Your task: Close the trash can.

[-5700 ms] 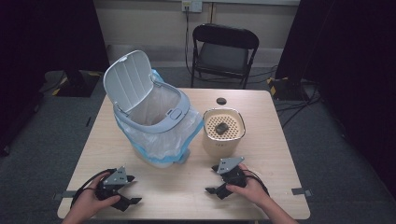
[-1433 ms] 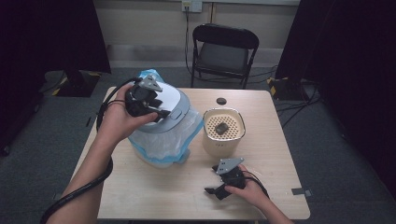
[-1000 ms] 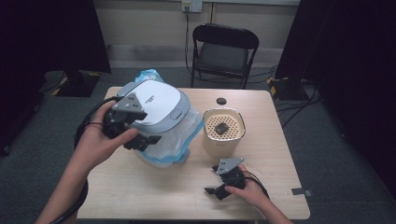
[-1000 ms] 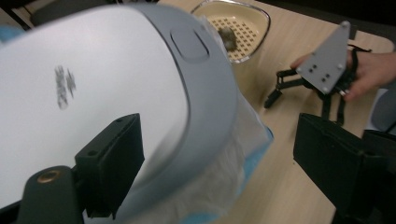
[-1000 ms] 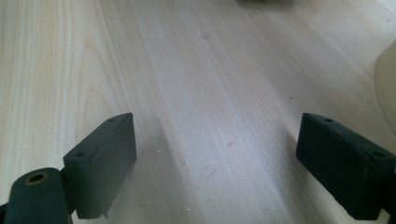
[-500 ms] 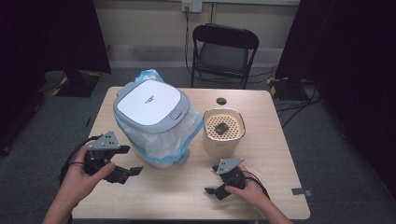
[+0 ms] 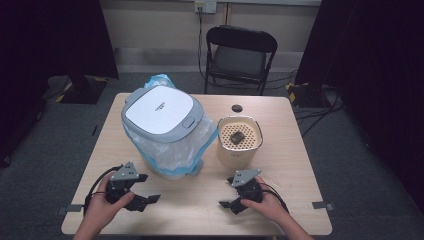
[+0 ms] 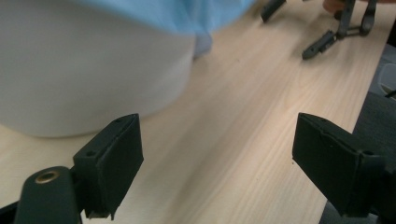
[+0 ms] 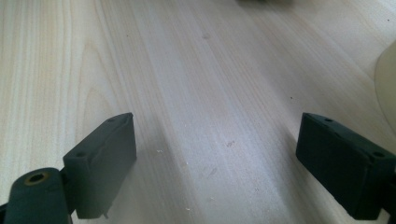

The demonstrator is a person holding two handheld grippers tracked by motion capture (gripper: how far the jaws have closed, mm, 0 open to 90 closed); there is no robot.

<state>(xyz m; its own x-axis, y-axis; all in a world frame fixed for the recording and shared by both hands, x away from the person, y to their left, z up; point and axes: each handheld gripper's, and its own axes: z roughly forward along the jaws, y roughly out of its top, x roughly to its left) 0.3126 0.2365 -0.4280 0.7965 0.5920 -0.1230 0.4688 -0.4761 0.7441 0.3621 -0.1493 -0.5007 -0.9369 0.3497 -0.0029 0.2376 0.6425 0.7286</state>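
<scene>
Bin [image 7: 165,135]: a white lidded bin is stood on the left half of the desk, its grey-rimmed lid [image 7: 159,110] shut flat on top; a pale blue liner bag [image 7: 192,150] is bunched out under the rim and hung down the sides.
Left gripper [image 7: 145,200]: it is held low over the near left part of the desk, just in front of the bin; its fingers [image 8: 112,158] are spread apart with nothing between them, and only bare wood is seen in the gap.
Right gripper [image 7: 231,205]: it is held at the near right of the desk, in front of the basket; its fingers [image 9: 105,156] are likewise parted and empty.
Basket [image 7: 239,142]: a cream perforated container is stood just right of the bin, with a small dark lump [image 7: 237,135] lying inside.
Cap [image 7: 236,107]: a small dark round piece is laid near the far edge, apart from the rest.
Desk [image 7: 200,215]: light wood with plain grain, and small pale specks are shown in the right gripper view.
Room: grey carpet, black curtains at both sides, a black folding chair [image 7: 240,57] behind the desk, cables on the floor.
Hard to make out: the bin's wall is blurred and cut off in the left gripper view; what the lump is cannot be told.
</scene>
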